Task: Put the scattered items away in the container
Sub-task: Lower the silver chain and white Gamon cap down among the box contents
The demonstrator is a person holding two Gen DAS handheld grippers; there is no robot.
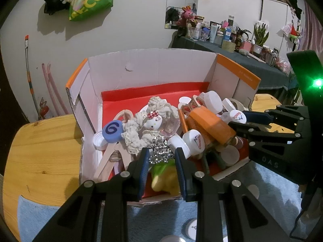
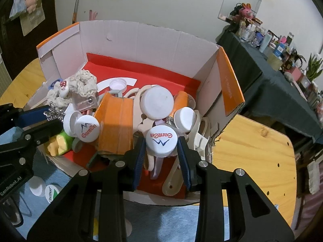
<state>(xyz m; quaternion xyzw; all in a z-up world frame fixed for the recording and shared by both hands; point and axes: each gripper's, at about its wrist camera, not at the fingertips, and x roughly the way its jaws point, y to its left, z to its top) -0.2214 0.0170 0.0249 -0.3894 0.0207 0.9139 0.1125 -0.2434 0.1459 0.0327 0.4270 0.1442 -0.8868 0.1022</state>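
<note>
Box (image 2: 141,40) mostly filled; right hand-held gripper (image 2: 161,153) clamps white cap (image 2: 161,141) above it, left hand-held gripper (image 1: 161,161) clenched on a rhinestone trinket (image 1: 160,151); caps (image 2: 50,191) remain outside box.

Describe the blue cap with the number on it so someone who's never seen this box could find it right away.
Start at the open cardboard box with orange edges and a red floor. Go to its left inner wall, beside the cream crocheted doll. The blue cap lies there, tilted on a white cap; it is the only blue one and bears a dark 6, while the other caps are white.
</note>
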